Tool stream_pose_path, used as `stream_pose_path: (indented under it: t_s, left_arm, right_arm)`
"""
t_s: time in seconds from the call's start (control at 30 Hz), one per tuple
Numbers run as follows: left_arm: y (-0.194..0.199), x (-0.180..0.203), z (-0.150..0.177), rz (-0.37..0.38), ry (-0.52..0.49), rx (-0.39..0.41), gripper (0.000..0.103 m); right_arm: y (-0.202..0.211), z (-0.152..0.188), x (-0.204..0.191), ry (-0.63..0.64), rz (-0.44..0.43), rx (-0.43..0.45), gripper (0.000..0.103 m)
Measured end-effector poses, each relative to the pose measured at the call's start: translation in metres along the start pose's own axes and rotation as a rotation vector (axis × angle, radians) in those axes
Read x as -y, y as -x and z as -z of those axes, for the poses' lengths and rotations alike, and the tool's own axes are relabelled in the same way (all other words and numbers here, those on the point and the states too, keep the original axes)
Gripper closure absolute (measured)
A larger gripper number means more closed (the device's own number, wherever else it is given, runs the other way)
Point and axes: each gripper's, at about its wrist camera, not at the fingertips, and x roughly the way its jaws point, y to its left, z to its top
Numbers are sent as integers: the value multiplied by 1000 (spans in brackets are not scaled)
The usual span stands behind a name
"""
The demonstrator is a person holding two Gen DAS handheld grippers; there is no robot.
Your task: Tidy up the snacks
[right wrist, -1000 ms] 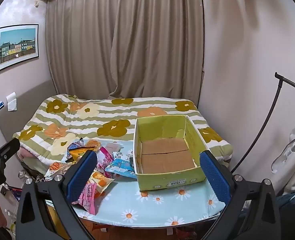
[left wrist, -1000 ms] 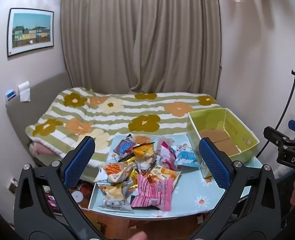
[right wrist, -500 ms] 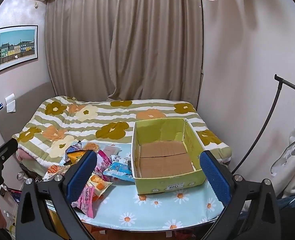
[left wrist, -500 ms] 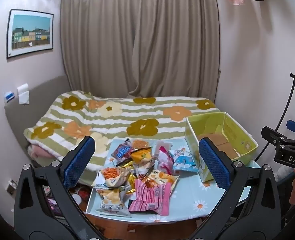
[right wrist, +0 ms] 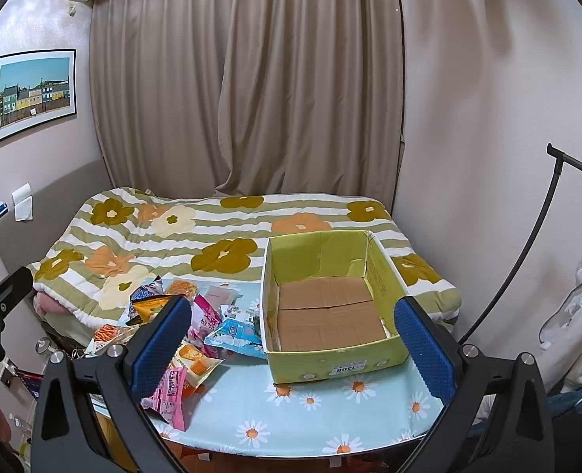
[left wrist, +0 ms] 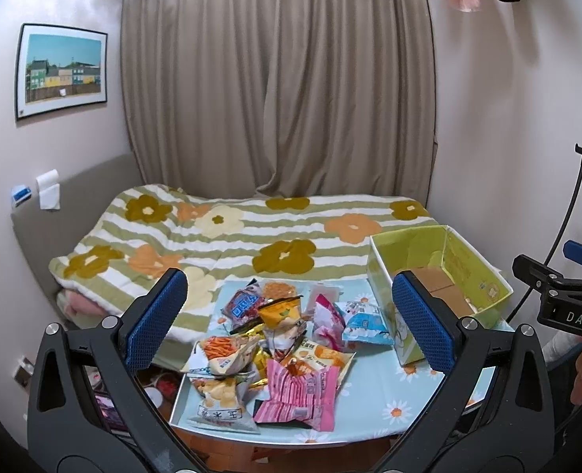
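Both the left gripper (left wrist: 289, 329) and the right gripper (right wrist: 291, 335) hang spread wide and hold nothing, above the table (right wrist: 310, 421). Snack packets (left wrist: 279, 351) lie heaped at its left edge, the box (right wrist: 330, 307) toward its right.

Curtained bedroom (left wrist: 279, 90) (floral quilt (left wrist: 251, 236))

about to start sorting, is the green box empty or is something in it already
Empty. The green cardboard box stands open-topped on the table, its bare brown floor flaps showing in the right wrist view; the snack packets all lie outside it.
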Motion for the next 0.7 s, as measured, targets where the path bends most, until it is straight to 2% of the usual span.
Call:
stream_pose_path:
  t_s: [0.7]
  left_arm:
    - [3, -1, -1, 17, -1, -8, 0]
  right_arm:
    - [-3, 2, 0, -7, -11, -9, 1]
